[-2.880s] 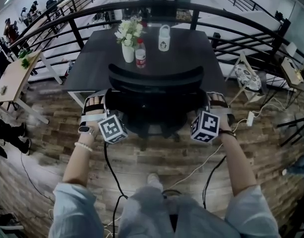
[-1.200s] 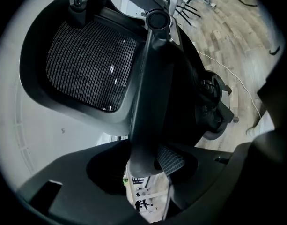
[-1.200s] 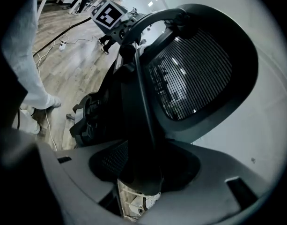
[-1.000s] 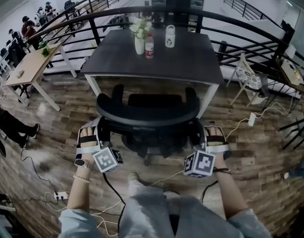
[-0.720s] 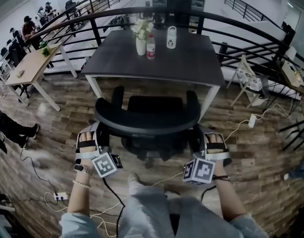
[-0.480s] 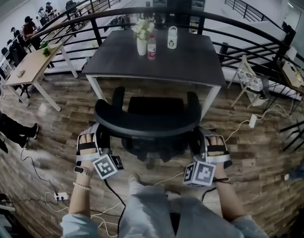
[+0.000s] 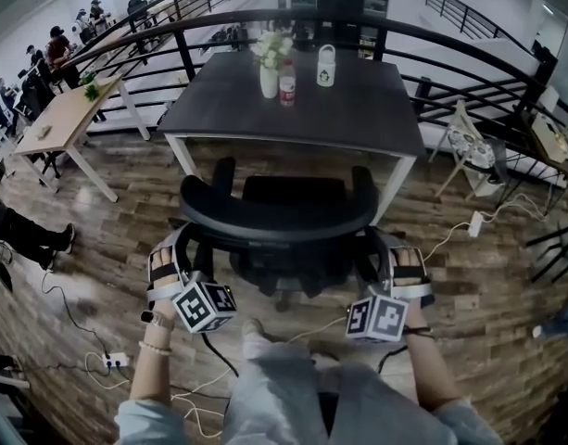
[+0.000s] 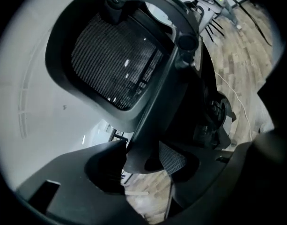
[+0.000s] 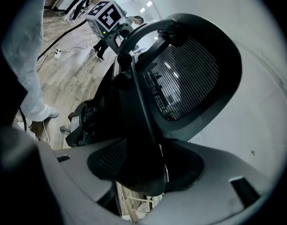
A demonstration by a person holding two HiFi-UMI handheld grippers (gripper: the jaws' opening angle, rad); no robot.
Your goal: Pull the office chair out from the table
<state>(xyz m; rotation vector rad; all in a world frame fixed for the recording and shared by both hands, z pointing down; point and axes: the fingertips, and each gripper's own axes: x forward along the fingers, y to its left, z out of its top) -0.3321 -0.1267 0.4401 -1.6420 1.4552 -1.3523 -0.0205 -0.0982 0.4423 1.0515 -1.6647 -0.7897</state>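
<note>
The black office chair (image 7: 274,219) stands on the wood floor, out from under the dark table (image 7: 358,119), with its mesh backrest toward me. My left gripper (image 7: 184,248) is at the backrest's left edge and my right gripper (image 7: 370,253) at its right edge. In the left gripper view the backrest frame (image 8: 148,121) sits between the left gripper's (image 8: 143,165) jaws, which have just been opening. The right gripper's (image 9: 143,172) jaws have also just been opening around the frame of the chair (image 9: 190,74). Neither pair visibly presses on it.
A vase of flowers (image 7: 270,63), a bottle (image 7: 287,83) and a white jug (image 7: 326,65) stand on the table's far end. A black railing (image 7: 469,49) curves behind. A wooden table (image 7: 66,114) is at left, a stand (image 7: 473,146) at right. Cables (image 7: 205,387) trail by my feet.
Since the earliest frame the chair has come out from under the table toward me. In the last second chair and hands have barely shifted; the left marker cube has rolled a little.
</note>
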